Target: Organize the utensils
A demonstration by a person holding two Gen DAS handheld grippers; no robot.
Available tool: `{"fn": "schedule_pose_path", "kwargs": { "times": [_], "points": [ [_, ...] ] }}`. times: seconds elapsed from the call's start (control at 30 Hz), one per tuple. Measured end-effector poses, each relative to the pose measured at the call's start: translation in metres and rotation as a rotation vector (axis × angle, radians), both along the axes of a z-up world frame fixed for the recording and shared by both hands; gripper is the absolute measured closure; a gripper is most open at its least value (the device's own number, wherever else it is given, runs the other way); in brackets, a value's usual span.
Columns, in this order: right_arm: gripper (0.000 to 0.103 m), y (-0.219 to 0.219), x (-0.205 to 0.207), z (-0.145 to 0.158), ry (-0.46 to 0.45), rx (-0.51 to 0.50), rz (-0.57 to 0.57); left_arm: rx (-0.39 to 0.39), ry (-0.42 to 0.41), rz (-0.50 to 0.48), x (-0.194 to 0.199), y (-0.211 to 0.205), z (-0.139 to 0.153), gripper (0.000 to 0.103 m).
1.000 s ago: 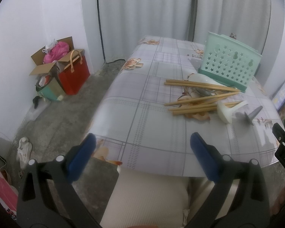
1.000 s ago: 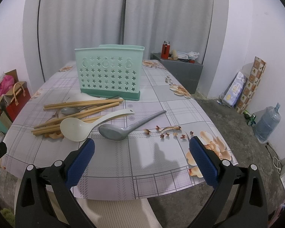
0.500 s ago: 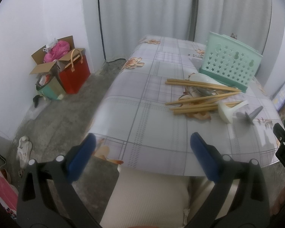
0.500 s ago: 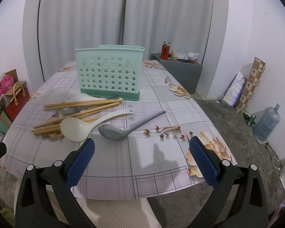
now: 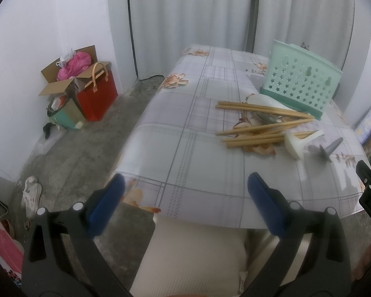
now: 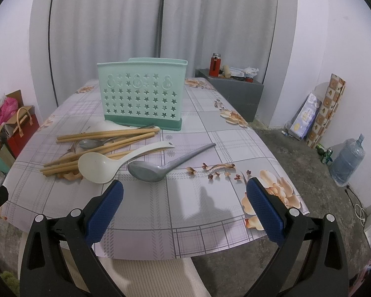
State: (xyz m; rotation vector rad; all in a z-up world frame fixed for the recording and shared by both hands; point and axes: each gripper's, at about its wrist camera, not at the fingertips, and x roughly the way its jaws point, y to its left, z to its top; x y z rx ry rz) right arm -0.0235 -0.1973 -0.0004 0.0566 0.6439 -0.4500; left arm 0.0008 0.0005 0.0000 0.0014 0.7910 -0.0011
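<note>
Utensils loose on table: wooden chopsticks, metal spoon, white ladle, grey spoon. Grey spoon lies just ahead of right gripper, ladle bowl ahead-left of it, near the left fingertip. Mint holder upright beyond the pile. Right gripper: jaws wide apart, empty. Left gripper: jaws wide apart, empty, pile ahead-right.

glossy plastic tablecloth; matt mint plastic holder; bare wooden chopsticks; smooth plastic ladles, white and grey.
</note>
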Motion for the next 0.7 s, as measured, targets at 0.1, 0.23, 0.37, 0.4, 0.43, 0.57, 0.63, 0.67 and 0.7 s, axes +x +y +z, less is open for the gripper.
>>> {"fn": "schedule_pose_path", "kwargs": {
  "times": [0.1,0.23,0.37,0.4,0.43,0.57,0.63,0.67,0.7],
  "points": [
    [0.006,0.0,0.0,0.0,0.0,-0.001,0.0,0.0,0.001,0.001,0.0001,0.0001,0.0,0.007],
    [0.006,-0.0002,0.0,0.0,0.0,-0.001,0.0,-0.001,0.001,0.001,0.0001,0.0001,0.0001,0.007],
    [0.006,0.0007,0.0009,0.0,0.0,-0.003,0.0,-0.001,0.001,0.0,0.0002,0.0001,0.0,0.007],
    [0.006,0.0004,0.0008,0.0,0.001,-0.003,0.001,-0.001,0.001,0.0,0.0002,0.0001,0.0,0.007],
    [0.006,-0.0002,0.0,0.0005,0.001,-0.004,0.001,-0.001,0.001,0.0,0.0003,0.0001,0.0,0.007],
    [0.006,0.0001,0.0006,0.0005,0.001,-0.004,0.001,-0.001,0.003,0.0,0.0004,0.0002,0.0,0.007],
    [0.006,0.0006,0.0008,0.0005,0.0,-0.004,0.001,-0.002,0.003,0.0,0.0003,0.0001,-0.0001,0.007],
    [0.006,0.0004,0.0008,0.0004,0.001,-0.004,0.001,-0.001,0.003,0.0,0.0003,0.0001,-0.0001,0.007],
    [0.006,0.0007,0.0008,0.0005,0.001,-0.005,0.001,-0.001,0.003,0.0,0.0004,0.0001,0.0,0.007]
  ]
}}
